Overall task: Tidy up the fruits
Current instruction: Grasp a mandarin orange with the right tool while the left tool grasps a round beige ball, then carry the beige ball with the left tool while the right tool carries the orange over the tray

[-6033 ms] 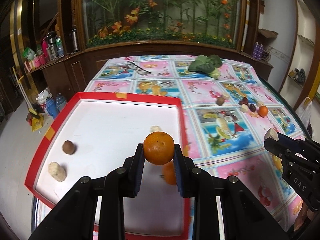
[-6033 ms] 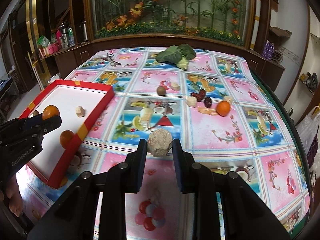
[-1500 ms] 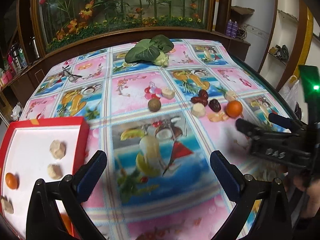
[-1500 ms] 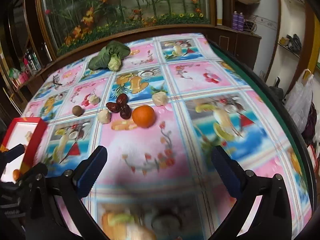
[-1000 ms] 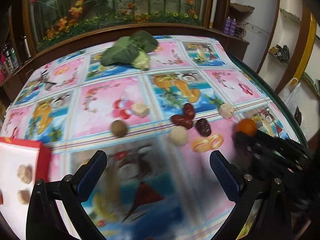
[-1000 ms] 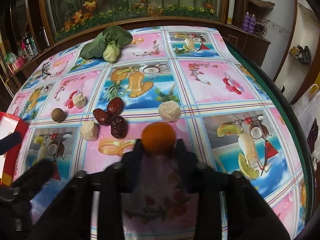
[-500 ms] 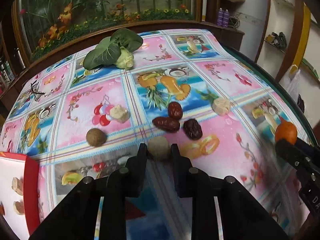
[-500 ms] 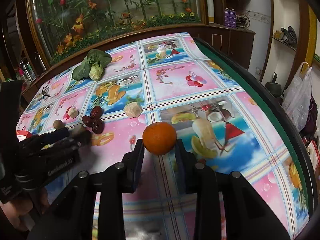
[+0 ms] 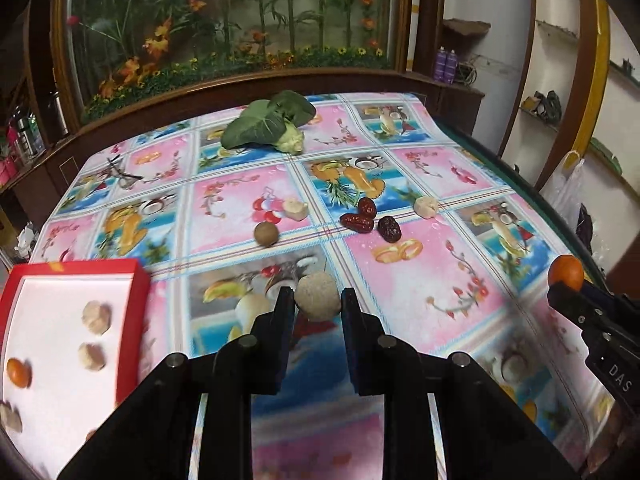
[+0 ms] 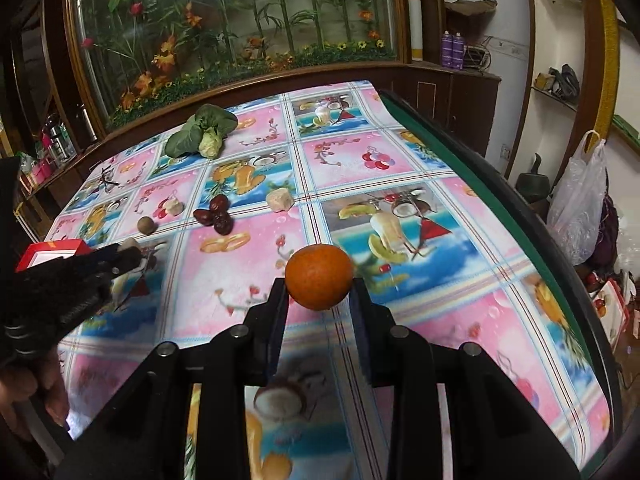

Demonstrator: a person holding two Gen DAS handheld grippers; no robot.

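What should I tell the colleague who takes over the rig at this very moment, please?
Left gripper: shut on a beige ball, off the cloth.
Right gripper: shut on an orange, also lifted.
Red tray, at the left: already holds several beige pieces and an orange fruit.
Left on the tablecloth: three dates, a brown ball, two beige chunks, and the leafy vegetable.
Next, probably: carry both to the tray.

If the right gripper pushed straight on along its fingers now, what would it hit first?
Probably bare tablecloth: the right gripper, shut on the orange, points down at it, with nothing else clearly ahead.
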